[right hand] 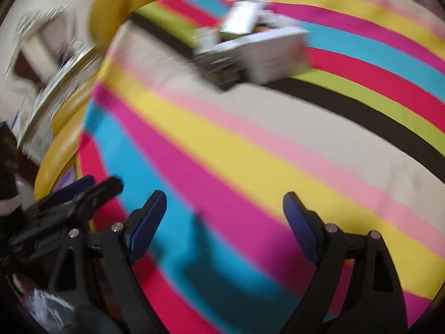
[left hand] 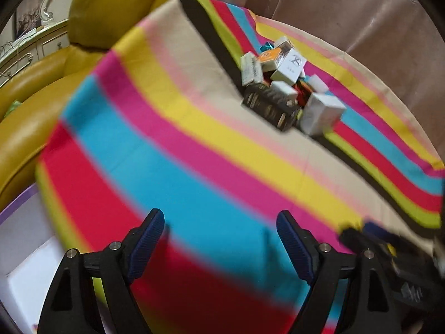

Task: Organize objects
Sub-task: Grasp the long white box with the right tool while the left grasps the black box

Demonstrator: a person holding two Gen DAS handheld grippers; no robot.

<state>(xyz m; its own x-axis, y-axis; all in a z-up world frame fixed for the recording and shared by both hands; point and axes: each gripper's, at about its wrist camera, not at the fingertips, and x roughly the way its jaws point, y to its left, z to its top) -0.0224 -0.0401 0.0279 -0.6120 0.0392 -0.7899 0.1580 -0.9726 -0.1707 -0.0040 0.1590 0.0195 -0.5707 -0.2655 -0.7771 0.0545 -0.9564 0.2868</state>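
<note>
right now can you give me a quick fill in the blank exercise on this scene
1. The boxes lie in a ____ on the striped cloth.
2. The left gripper has its fingers ____, holding nothing.
3. The right gripper is ____ too.
4. The sofa beside the cloth is ____.

Missing words: pile; open; open; yellow

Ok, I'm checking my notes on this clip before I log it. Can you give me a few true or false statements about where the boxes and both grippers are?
1. The left gripper is open and holds nothing. True.
2. The right gripper is shut on a white box. False: it is open and empty.
3. The pile of small boxes lies on the striped cloth. True.
4. The boxes are lined up in a neat row. False: they lie jumbled in a heap.
5. A yellow leather seat shows beside the cloth. True.
</note>
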